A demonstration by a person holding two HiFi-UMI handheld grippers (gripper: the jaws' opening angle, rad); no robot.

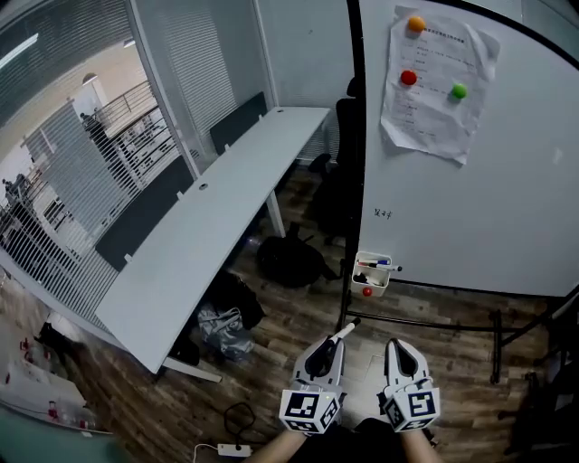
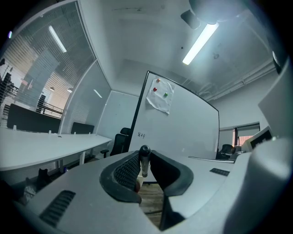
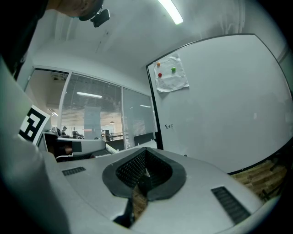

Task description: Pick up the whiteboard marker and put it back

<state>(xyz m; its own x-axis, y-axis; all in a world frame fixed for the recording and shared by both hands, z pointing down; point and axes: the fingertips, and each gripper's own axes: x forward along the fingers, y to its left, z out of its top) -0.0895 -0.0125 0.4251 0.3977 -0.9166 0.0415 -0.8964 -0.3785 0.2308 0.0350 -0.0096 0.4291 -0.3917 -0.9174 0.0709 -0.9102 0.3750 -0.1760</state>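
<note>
Around: whiteboard point(image 1: 488, 199) ahead, pen holder point(image 1: 376, 281) at its lower corner, white desk point(image 1: 208, 235) on the left, black bag point(image 1: 289, 260) on the floor.
Marker point(image 2: 144, 157): white barrel, black cap, upright.
Left gripper point(image 2: 144, 170): clamped on the marker.
Right gripper point(image 3: 145, 176): jaws together, empty.

I am counting two grippers at the bottom of the head view, the left gripper point(image 1: 338, 344) and the right gripper point(image 1: 395, 347), and one whiteboard marker point(image 1: 345, 331). At the upper right I am seeing one whiteboard point(image 1: 488, 199), one sheet of paper point(image 1: 434, 118) and three magnets: one orange magnet point(image 1: 415, 24), one red magnet point(image 1: 409, 78), one green magnet point(image 1: 459, 90). One pen holder point(image 1: 372, 278) is hanging at centre, and one long desk point(image 1: 217, 235) is standing at left.
</note>
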